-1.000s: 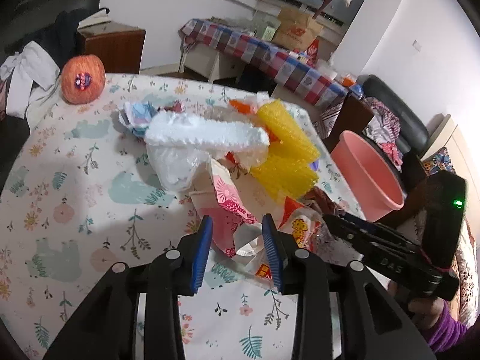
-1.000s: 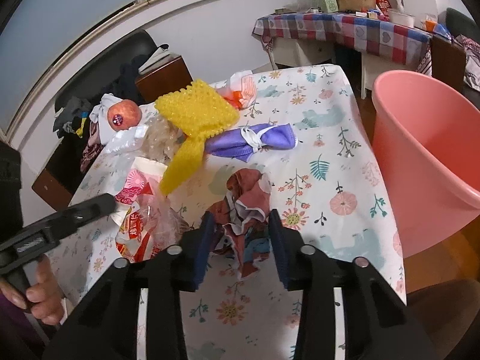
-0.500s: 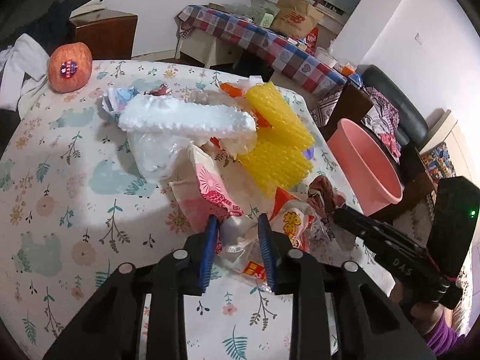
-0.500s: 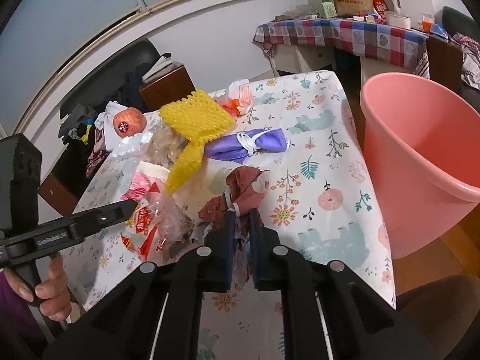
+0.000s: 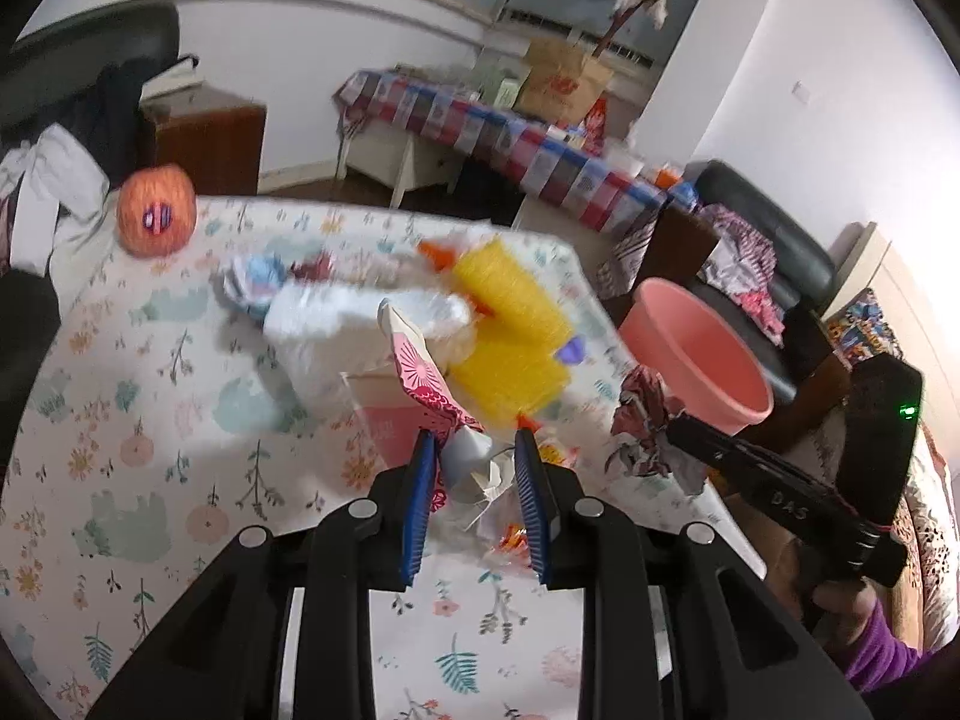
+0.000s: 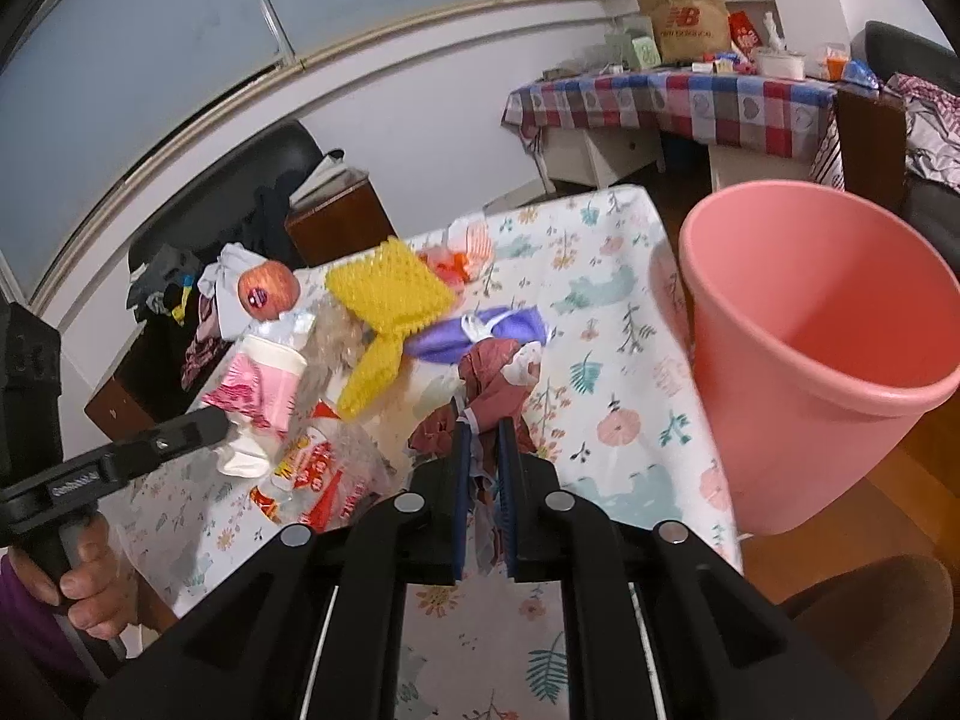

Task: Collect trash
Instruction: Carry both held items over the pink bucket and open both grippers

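Both grippers are closed on trash. From its own camera the right gripper [image 6: 482,438] has its blue pads pressed nearly together on a crumpled maroon wrapper [image 6: 489,381], which bunches up above the fingertips and hangs in a strip between them. The left gripper [image 5: 474,456] holds its pads wider, clamped on a crushed pink paper cup [image 5: 429,387] whose white base sits between the fingers and whose patterned side sticks up and away.

Each camera shows the other tool. The left view shows the maroon wrapper dangling at the tip of the black right tool, near the rim of the pink bucket [image 5: 708,414]. The right view shows the pink cup at the tip of the left tool, with a clear red-and-yellow snack bag [image 6: 321,474] lying just below it; in the left view that bag is mostly hidden behind the fingers.

Farther out on the floral tablecloth [image 5: 120,450] lie a yellow foam net [image 6: 390,300], a purple cloth bundle [image 6: 486,333], visible almost whole only from the right, and a white foam sleeve [image 5: 360,312], seen clearly only from the left. An apple [image 5: 156,210] with a sticker sits near the table's far corner. The bucket stands off the table's edge, its inside visible only from the right.
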`<state>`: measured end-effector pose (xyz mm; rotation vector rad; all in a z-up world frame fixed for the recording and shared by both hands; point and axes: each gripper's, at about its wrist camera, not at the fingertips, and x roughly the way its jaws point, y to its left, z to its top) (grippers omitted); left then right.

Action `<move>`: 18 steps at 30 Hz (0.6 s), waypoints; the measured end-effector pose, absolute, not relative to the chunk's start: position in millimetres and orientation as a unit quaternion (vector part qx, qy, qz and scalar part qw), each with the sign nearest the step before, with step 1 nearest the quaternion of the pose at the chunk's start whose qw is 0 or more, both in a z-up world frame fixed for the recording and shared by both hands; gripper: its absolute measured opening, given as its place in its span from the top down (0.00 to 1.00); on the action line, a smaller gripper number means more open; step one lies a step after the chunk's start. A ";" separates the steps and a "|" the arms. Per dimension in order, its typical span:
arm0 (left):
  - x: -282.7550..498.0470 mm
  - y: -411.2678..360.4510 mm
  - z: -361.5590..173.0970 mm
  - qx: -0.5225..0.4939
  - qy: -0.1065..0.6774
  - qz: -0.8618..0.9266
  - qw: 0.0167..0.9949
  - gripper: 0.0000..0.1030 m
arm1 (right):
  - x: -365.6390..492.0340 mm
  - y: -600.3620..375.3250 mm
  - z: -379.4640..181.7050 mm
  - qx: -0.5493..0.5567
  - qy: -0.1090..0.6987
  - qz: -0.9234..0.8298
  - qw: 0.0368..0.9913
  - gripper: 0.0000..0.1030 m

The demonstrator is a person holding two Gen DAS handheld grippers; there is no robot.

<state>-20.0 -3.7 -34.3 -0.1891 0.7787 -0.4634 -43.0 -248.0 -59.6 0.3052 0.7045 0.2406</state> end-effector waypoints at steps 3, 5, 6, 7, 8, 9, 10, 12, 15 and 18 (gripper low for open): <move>-24.5 -10.7 -19.6 -0.090 0.349 -0.237 0.902 0.75 | -47.0 -257.1 -53.6 0.154 0.329 0.110 0.925 0.91; -25.8 -18.6 -9.3 -0.087 0.333 -0.248 0.906 0.75 | -49.9 -265.3 -48.2 0.157 0.316 0.100 0.930 0.91; -26.0 -22.4 -5.3 -0.086 0.327 -0.254 0.906 0.75 | -50.9 -269.2 -46.7 0.157 0.312 0.096 0.932 0.91; -26.2 -26.5 -1.3 -0.086 0.323 -0.262 0.905 0.75 | -52.0 -274.3 -44.4 0.158 0.306 0.088 0.935 0.91; -26.2 -31.6 2.4 -0.085 0.318 -0.269 0.905 0.75 | -53.0 -279.5 -42.4 0.159 0.301 0.082 0.937 0.91; -24.7 -40.1 7.0 -0.081 0.313 -0.278 0.905 0.75 | -53.6 -287.0 -40.7 0.161 0.296 0.072 0.939 0.91; -22.4 -46.1 9.2 -0.079 0.312 -0.283 0.904 0.75 | -54.9 -293.1 -39.8 0.163 0.293 0.064 0.940 0.91; -17.9 -64.0 13.8 -0.076 0.313 -0.299 0.898 0.75 | -56.1 -307.3 -38.1 0.164 0.284 0.043 0.944 0.91; -13.5 -91.7 18.0 -0.073 0.316 -0.324 0.889 0.75 | -57.1 -327.0 -37.0 0.165 0.273 0.013 0.948 0.91; -7.8 -121.8 21.4 -0.061 0.315 -0.347 0.881 0.75 | -57.4 -345.4 -37.6 0.169 0.262 -0.012 0.950 0.91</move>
